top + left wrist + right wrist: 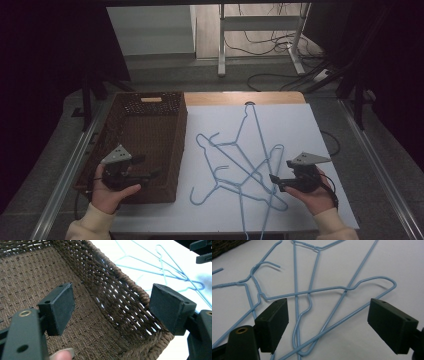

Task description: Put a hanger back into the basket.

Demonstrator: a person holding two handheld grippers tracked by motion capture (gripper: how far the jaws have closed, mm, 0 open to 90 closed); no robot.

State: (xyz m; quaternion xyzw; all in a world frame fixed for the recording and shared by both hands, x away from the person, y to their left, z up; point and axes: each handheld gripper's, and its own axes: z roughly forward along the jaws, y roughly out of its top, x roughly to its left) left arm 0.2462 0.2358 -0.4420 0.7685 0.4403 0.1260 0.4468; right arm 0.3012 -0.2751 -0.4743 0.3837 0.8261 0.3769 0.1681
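Right then, the blue wire hangers (243, 167) lay in a tangled pile on the white table (300, 125), just beside the brown woven basket (150, 107). The right gripper (276, 181) hung near the pile with its jaws spread wide and nothing between them, likely so it could slip around a thin wire. The left gripper (155, 173) hovered over the basket, its jaws spread wide too and holding nothing. It probably waited there because the hangers were meant to go inside.

white sheet (295, 130) on table | wooden edge (240, 98) beyond | cables (270, 45) on floor
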